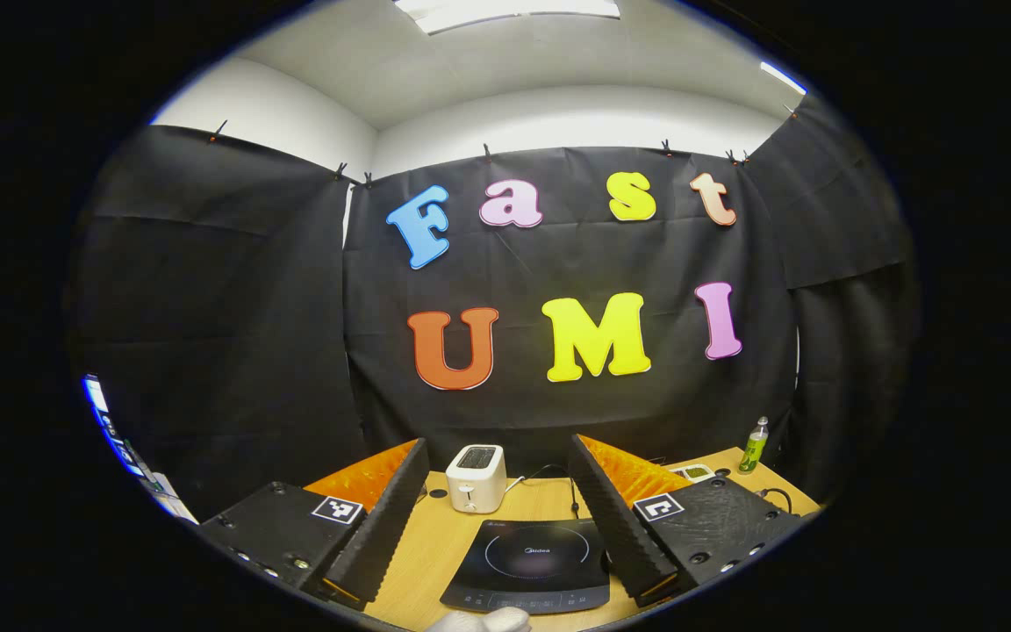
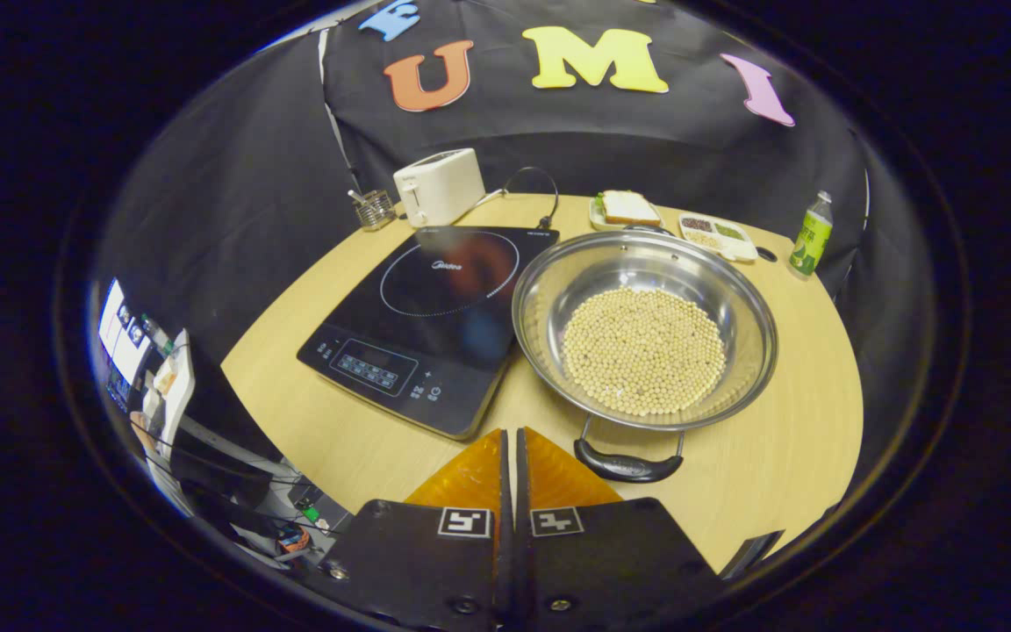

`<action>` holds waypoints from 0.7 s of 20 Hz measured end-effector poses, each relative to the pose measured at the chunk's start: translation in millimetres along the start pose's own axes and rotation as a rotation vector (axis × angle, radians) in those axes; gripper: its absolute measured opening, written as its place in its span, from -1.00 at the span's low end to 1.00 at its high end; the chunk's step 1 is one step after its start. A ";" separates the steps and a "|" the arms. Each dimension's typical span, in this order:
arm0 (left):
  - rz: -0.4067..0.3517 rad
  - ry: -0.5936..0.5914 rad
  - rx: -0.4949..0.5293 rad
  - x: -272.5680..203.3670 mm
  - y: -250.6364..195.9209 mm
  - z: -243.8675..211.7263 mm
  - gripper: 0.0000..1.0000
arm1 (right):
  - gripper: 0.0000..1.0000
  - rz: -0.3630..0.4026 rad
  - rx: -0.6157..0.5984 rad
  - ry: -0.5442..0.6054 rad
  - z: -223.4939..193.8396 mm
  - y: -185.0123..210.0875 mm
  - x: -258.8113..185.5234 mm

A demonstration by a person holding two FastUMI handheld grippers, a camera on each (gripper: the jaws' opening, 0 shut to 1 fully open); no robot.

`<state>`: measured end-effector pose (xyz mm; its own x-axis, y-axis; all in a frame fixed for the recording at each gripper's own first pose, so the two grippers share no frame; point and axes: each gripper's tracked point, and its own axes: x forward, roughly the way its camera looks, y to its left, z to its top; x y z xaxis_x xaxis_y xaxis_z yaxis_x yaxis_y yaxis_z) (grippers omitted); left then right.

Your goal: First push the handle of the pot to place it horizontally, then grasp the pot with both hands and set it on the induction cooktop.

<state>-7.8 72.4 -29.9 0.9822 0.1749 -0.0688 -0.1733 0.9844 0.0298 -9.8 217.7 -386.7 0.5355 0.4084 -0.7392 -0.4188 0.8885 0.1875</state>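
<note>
- The round wooden table (image 2: 786, 474) is the biggest thing before me, its pale top carrying everything else.
- My induction cooktop (image 2: 435, 316) lies flat on the table's left half in the right gripper view, its control strip toward me; in the left gripper view it sits between my spread fingers.
- The pot (image 2: 643, 329), a wide steel pan, stands on the table just to the right of the cooktop, its rim touching or all but touching the cooktop's edge. It is not on the cooktop.
- A layer of pale beans (image 2: 643, 349) covers the pot's bottom.
- My left gripper (image 1: 497, 527) is held with its fingers wide apart, gripping nothing, above the table and facing the booth wall.
- My right gripper (image 2: 510, 474) has its fingers pressed together with nothing between them, the tips just short of the cooktop's near corner and left of the pot's handle.
- The toaster (image 2: 438, 186) stands at the table's far edge behind the cooktop.
- The pot's near handle (image 2: 628, 463) points toward me, lying roughly level over the tabletop.
- A plate with a sandwich (image 2: 628, 208) and a small snack tray (image 2: 716, 235) sit behind the pot.
- A green bottle (image 2: 811, 235) stands upright at the far right edge.
</note>
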 end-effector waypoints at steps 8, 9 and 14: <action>0.024 0.026 0.004 4.3 7.9 -7.9 0.92 | -0.93 -0.019 0.050 0.059 -13.3 -27.4 21.4; 0.026 0.027 0.003 3.7 8.2 -8.4 0.92 | -0.92 -0.006 0.069 0.062 -13.0 -27.2 20.0; 0.030 0.030 0.002 6.8 8.0 -10.6 0.92 | -0.99 -0.017 0.050 0.067 -17.0 -29.0 22.5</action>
<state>-3.3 81.7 -40.7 0.9740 0.2044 -0.0980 -0.2020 0.9788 0.0338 2.0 197.6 -419.8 0.4910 0.3801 -0.7839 -0.3726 0.9050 0.2055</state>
